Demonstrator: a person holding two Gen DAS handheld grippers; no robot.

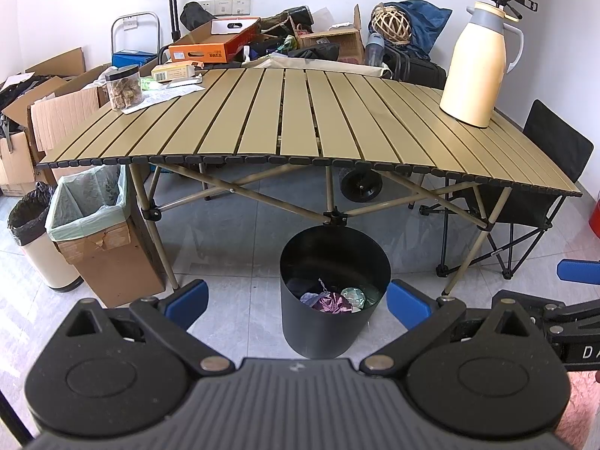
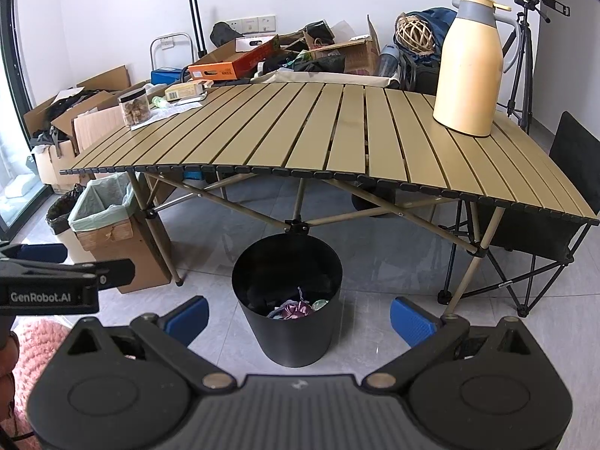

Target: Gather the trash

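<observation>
A round black bin (image 1: 330,322) (image 2: 288,333) stands on the floor in front of the slatted table (image 1: 300,120) (image 2: 318,135). Inside lie crumpled wrappers (image 1: 332,302) (image 2: 294,309), purple, white and pale green. My left gripper (image 1: 296,302) hangs above and in front of the bin, open, with nothing between its blue pads (image 1: 189,298). My right gripper (image 2: 298,318) hovers over the bin too, open and empty. The right gripper shows at the right edge of the left wrist view (image 1: 579,272); the left one (image 2: 41,253) shows at the left edge of the right wrist view.
On the table stand a cream thermos jug (image 1: 480,63) (image 2: 468,71) at the right and a clear jar (image 1: 123,88) (image 2: 135,108) with papers and a small box (image 1: 174,71) at the far left. A lined cardboard bin (image 1: 93,225) and a black-lined can (image 1: 33,240) stand left; a folding chair (image 1: 543,187) right.
</observation>
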